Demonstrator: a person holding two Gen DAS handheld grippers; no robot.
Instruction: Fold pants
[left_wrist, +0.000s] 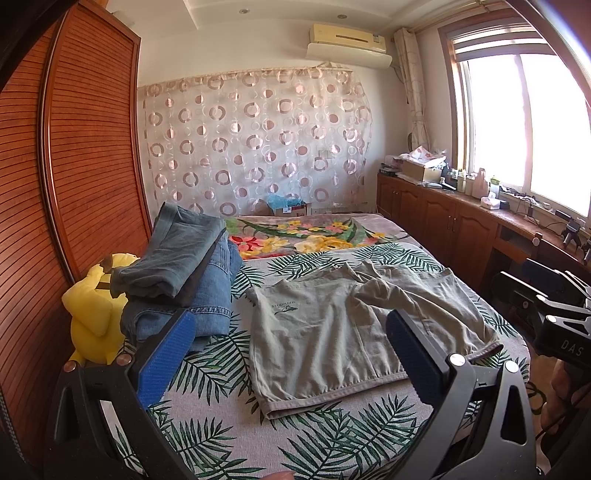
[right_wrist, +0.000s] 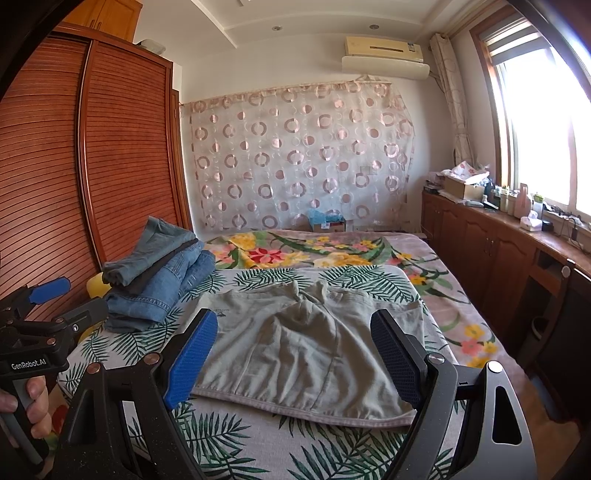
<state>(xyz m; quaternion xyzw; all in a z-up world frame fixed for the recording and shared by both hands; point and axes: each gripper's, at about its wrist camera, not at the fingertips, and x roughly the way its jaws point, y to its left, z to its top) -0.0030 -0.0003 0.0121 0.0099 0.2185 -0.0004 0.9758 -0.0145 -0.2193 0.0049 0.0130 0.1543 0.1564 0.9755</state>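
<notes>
Grey-green pants (left_wrist: 332, 332) (right_wrist: 295, 350) lie spread on the leaf-print cloth (left_wrist: 229, 424) (right_wrist: 258, 443) on the bed, waistband toward me, legs bunched at the far end. My left gripper (left_wrist: 291, 350) hovers open above the near edge, nothing between its blue pads. My right gripper (right_wrist: 295, 354) is also open and empty, held above the waistband. The right gripper's body shows at the right edge (left_wrist: 554, 306) of the left wrist view. The left gripper (right_wrist: 48, 295), with a hand on its handle, shows at the left of the right wrist view.
A stack of folded jeans (left_wrist: 181, 273) (right_wrist: 155, 280) sits at the left of the bed beside a yellow plush toy (left_wrist: 96, 314). A wooden wardrobe (left_wrist: 74, 166) stands at the left. A floral blanket (right_wrist: 314, 251) covers the far bed; a cluttered wooden cabinet (right_wrist: 498, 236) runs under the window.
</notes>
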